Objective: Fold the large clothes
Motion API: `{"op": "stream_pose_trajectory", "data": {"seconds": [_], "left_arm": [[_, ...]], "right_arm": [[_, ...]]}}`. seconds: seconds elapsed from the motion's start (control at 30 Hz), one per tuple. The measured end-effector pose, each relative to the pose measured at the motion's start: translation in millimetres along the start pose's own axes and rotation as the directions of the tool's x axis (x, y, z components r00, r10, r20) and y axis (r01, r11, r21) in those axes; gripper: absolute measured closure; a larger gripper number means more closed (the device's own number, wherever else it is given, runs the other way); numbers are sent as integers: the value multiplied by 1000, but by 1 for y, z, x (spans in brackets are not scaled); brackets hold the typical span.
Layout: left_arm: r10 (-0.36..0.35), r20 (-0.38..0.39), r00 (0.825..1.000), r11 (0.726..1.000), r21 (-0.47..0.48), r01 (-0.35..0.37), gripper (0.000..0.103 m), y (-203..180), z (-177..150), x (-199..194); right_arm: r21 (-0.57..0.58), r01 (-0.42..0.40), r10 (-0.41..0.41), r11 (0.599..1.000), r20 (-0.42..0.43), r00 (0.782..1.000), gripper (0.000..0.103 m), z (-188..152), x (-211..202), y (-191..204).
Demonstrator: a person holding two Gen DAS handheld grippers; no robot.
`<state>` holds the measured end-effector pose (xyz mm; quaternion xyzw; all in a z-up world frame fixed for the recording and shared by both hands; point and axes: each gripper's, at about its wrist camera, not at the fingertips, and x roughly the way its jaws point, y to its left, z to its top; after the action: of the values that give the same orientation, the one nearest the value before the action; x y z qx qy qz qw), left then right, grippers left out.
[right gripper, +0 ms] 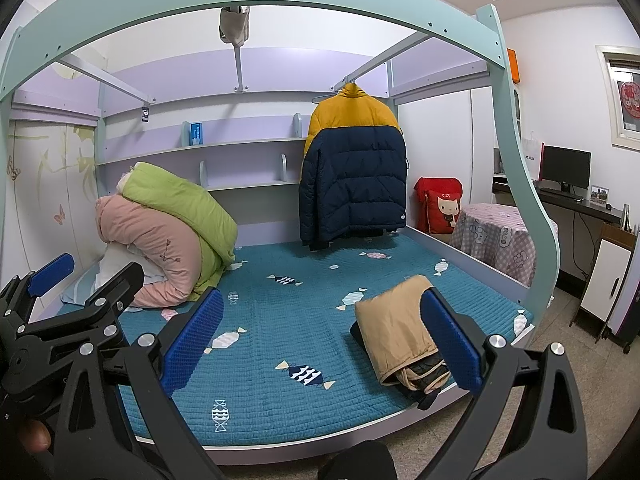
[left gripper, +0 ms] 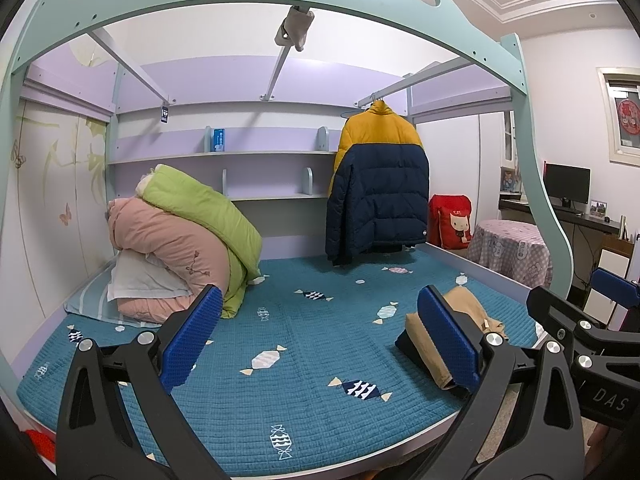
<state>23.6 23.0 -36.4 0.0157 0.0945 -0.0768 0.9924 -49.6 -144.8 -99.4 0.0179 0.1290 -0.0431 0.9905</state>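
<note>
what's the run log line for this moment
left gripper: open, empty | right gripper: open, empty | puffer jacket: hanging on rail, untouched | folded tan garment: on bed front right

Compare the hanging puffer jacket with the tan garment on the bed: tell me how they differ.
The puffer jacket hangs full length from the rail on a hanger; the tan garment lies folded into a compact bundle near the mattress's front edge. The puffer jacket is yellow over navy; the tan garment is one plain colour outside with a dark lining showing. Neither is held by a hand-held gripper.
</note>
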Motion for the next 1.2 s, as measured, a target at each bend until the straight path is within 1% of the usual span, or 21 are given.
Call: {"op": "stream_pose_trajectory", "data": {"seconds": [0.5,0.77,1.2], "left_arm": [[-5,-3,1000,1000,1,5,5,1,-2,4],[-7,-7,1000,1000,-1,7,5,3,-5,8],[-34,-27,999,999,-16,33,5,14,-10,44]], "right_arm": [[-3,6,-6,1000,0,1000,8,0,4,-2],[-7,16,-16,1000,-10,1000,8,1,17,-3],[-33,47,-49,998,-44,998,8,2,46,6]]}}
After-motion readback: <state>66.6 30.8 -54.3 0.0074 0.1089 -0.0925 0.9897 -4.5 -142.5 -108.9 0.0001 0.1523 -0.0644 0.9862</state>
